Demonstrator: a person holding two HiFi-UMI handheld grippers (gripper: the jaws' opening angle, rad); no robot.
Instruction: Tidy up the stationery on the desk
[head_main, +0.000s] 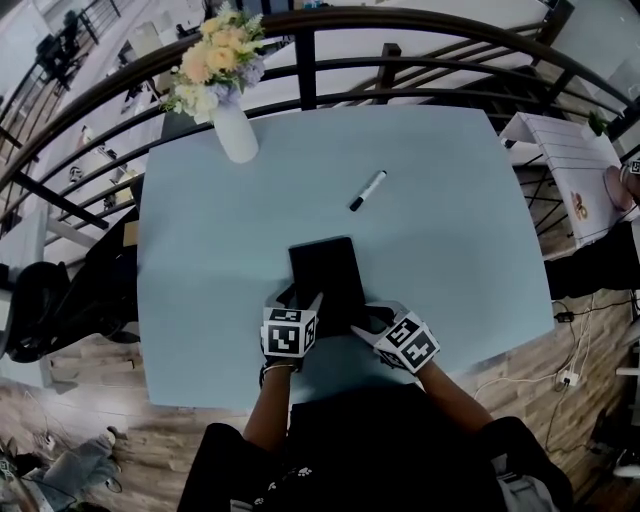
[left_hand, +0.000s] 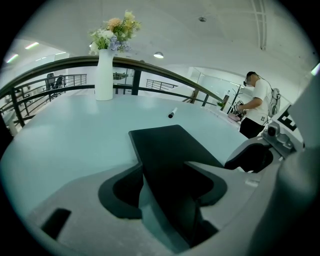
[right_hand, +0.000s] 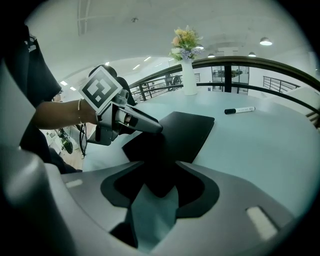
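A black notebook (head_main: 325, 275) (left_hand: 170, 145) (right_hand: 186, 129) lies flat on the pale blue table (head_main: 460, 270), near its front edge. My left gripper (head_main: 300, 298) (left_hand: 165, 167) stands at the notebook's near left corner, jaws wide, with the black cover running in between them. My right gripper (head_main: 368, 318) (right_hand: 155, 172) is at the near right corner, open, and the corner's tip pokes into the gap without touching the pads. A black-and-white marker pen (head_main: 367, 190) (left_hand: 172, 113) (right_hand: 240, 110) lies alone farther back on the table.
A white vase of flowers (head_main: 235, 130) (left_hand: 104, 75) (right_hand: 188, 77) stands at the table's far left. A dark curved railing (head_main: 400, 20) runs behind the table. A small white table (head_main: 570, 160) stands to the right. A person (left_hand: 257, 107) stands far off.
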